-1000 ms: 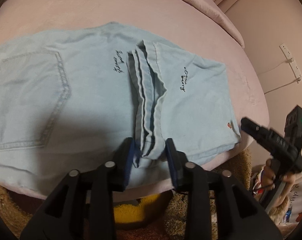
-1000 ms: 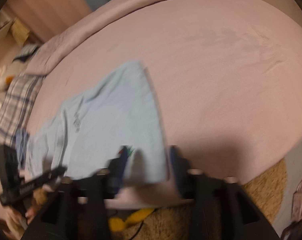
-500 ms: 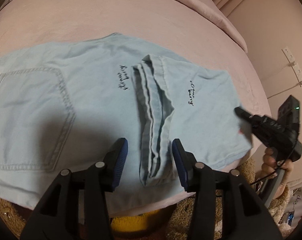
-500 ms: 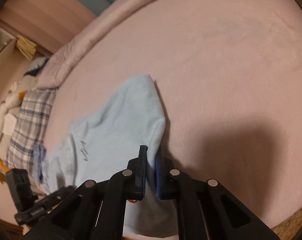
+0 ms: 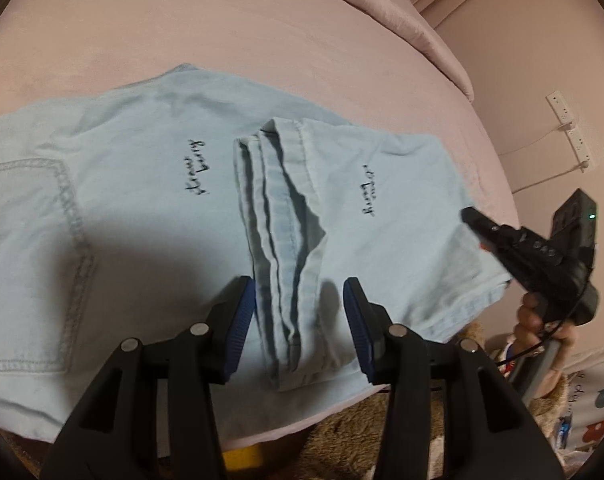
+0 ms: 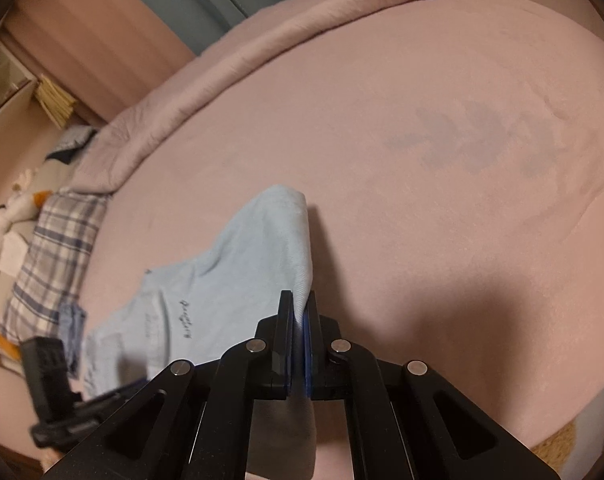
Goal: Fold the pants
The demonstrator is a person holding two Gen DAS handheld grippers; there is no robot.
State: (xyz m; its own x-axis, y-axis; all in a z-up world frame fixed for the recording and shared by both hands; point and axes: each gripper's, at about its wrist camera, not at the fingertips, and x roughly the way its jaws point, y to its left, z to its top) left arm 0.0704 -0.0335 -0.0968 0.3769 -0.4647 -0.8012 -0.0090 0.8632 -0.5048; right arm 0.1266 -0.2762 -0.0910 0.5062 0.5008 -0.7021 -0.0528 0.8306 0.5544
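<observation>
While straddling the bunched hems of the pants [image 5: 150, 200] on the bed [image 5: 182, 20], stood partly open, touching nothing: left gripper [image 5: 300, 312]. From the right view, clamped on the fold's lifted corner: right gripper [image 6: 300, 344].

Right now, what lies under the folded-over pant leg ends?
Under the hems lies the pants' upper part with its embroidered script. Whatever that flap covers is hidden; pink bedding underlies everything.
</observation>
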